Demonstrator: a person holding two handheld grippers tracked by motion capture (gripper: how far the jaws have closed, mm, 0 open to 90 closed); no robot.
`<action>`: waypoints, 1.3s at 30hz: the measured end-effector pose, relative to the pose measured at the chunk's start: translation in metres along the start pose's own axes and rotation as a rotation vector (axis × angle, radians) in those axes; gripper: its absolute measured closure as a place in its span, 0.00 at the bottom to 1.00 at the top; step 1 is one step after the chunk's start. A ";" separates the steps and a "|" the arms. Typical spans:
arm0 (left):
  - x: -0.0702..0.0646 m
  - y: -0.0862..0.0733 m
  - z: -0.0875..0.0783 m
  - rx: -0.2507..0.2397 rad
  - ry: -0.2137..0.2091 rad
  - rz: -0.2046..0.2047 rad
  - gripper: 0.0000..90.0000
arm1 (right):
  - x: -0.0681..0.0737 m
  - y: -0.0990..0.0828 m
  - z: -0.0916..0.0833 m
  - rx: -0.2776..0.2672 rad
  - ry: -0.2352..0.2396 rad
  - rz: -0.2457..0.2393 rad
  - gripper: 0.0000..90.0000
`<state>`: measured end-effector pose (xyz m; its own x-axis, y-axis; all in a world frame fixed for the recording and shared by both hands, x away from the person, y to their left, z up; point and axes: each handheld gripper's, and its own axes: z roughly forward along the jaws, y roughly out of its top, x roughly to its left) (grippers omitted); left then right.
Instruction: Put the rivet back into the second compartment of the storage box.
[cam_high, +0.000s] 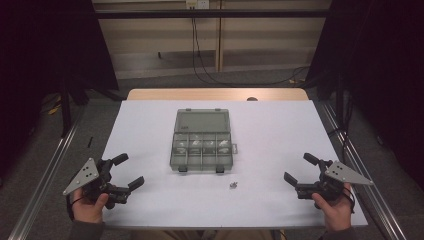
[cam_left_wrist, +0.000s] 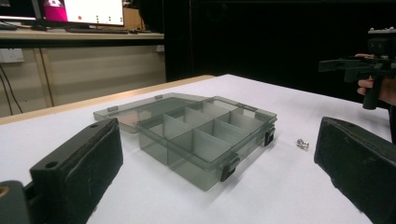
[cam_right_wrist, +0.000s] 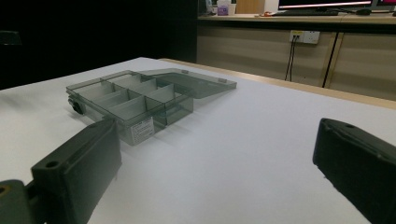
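Near the table's (cam_high: 150, 120) front left corner we hold the left gripper (cam_high: 124, 171), jaws wide apart and empty. Mid-table sits the open compartment box (cam_high: 202, 146), a small screw (cam_high: 232, 185) just before it. Near the front right corner our right gripper (cam_high: 299, 169) gapes empty.

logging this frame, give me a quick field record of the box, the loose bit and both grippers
box: clear grey compartment box, mid-table
lid: open, laid flat behind the box
back row: small shiny parts inside
front row: looks empty
loose part: small metal screw on the white table, in front of the box
left gripper: open, holding nothing
right gripper: open, holding nothing
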<state>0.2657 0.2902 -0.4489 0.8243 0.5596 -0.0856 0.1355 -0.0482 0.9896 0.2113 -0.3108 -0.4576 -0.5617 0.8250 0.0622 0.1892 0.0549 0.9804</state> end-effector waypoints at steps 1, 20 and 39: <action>0.000 -0.001 0.002 -0.002 -0.004 -0.003 0.01 | 0.000 0.000 0.000 0.001 0.000 -0.003 0.01; -0.013 -0.001 0.050 0.019 -0.100 -0.040 0.01 | 0.005 -0.001 -0.003 0.005 0.012 -0.023 0.01; -0.042 0.000 0.103 0.072 -0.139 -0.031 0.00 | 0.007 -0.001 -0.006 0.014 0.013 -0.022 0.01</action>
<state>0.2878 0.1817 -0.4567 0.8865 0.4423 -0.1363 0.1970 -0.0942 0.9759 0.2029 -0.3086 -0.4575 -0.5760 0.8163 0.0430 0.1876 0.0808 0.9789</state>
